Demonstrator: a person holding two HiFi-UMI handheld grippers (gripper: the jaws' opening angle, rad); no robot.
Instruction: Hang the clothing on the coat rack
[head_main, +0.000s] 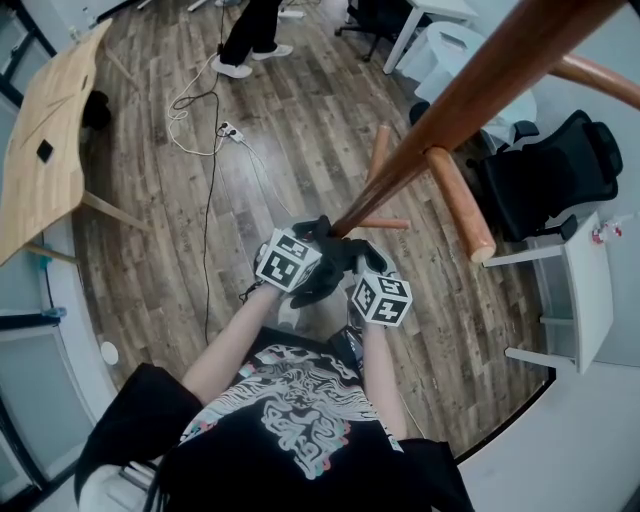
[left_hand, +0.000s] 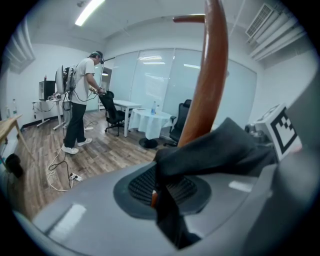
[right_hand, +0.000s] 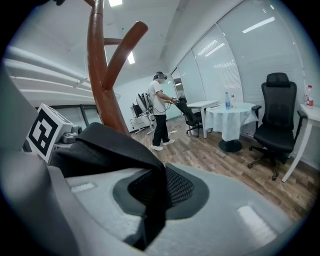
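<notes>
The left tool (left_hand: 159, 194) and right tool (right_hand: 153, 200) each clamp the black garment (head_main: 330, 262), holding its edge spread just beside the coat rack pole (head_main: 480, 92), presumably for hooking over a peg (head_main: 460, 205).

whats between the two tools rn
The black garment bridges the gap from the left tool to the right tool, both shut on it, close by the rack. The head view shows this.
</notes>
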